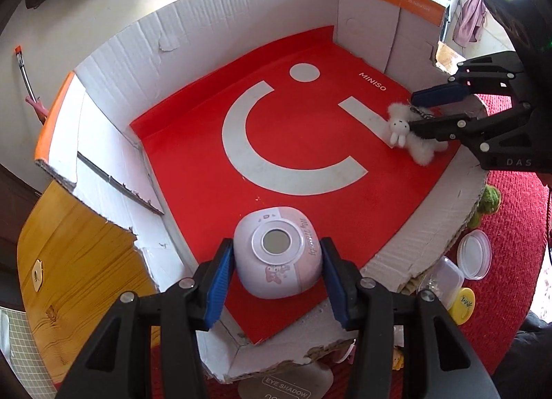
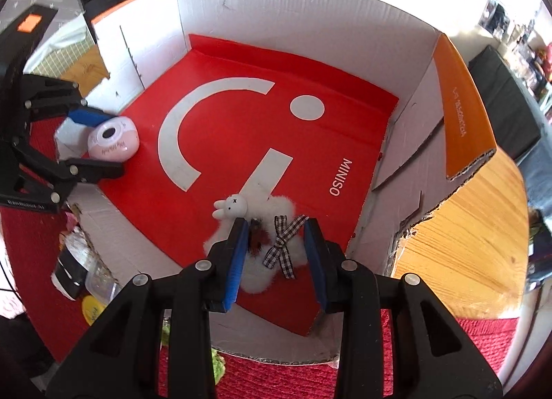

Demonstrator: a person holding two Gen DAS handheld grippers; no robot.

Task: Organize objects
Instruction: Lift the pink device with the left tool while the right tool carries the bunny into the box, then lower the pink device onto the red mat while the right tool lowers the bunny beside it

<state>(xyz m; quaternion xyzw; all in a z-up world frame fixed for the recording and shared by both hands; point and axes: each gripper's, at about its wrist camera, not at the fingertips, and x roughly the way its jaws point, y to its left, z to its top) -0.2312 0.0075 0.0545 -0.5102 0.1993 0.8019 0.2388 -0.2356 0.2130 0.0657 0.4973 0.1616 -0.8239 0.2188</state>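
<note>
Left wrist: one pink case (image 1: pixel 277 255), one plush rabbit (image 1: pixel 400 129), one box (image 1: pixel 207 36)

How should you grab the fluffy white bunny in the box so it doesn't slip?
Grip the white bunny across its fluffy body, beside the checked bow, coming from above. It lies flat on the box's red floor, so only the top and sides can be reached, and the soft middle squashes between pads. The small head would probably slip. The right gripper already straddles that middle.

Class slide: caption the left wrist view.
Left gripper holds a pink gadget inside the cardboard box.
</note>
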